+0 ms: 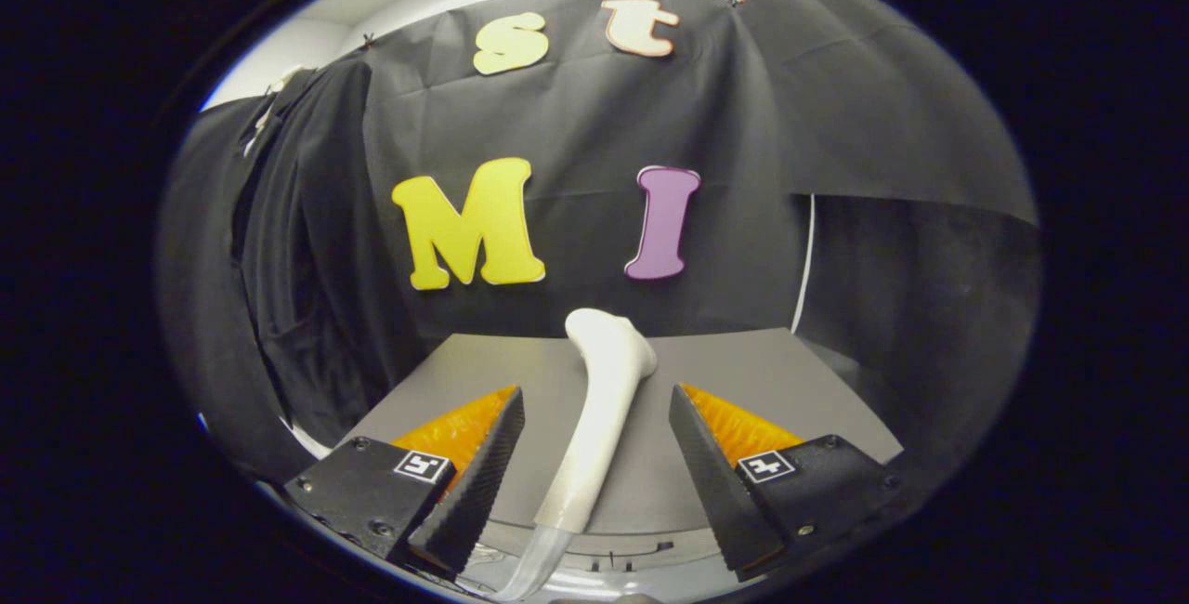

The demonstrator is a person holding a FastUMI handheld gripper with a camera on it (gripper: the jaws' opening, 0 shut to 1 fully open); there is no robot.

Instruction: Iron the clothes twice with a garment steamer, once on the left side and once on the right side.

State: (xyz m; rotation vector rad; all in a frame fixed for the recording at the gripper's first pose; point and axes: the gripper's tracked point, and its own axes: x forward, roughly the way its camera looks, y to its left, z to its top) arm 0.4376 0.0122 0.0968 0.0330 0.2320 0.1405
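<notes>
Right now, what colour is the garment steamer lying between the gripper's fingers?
White, seen best in the gripper view: the garment steamer lies on the grey table, untouched between the open gripper fingers.

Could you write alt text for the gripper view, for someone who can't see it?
A white garment steamer lies on a grey table, its handle running between the open gripper fingers, which are not touching it. A dark garment hangs to the left against the black cloth wall.

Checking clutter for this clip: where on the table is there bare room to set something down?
Bare table lies on either side of the steamer, out to the far edge. It is tight between the open gripper fingers, which flank the steamer's handle.
</notes>
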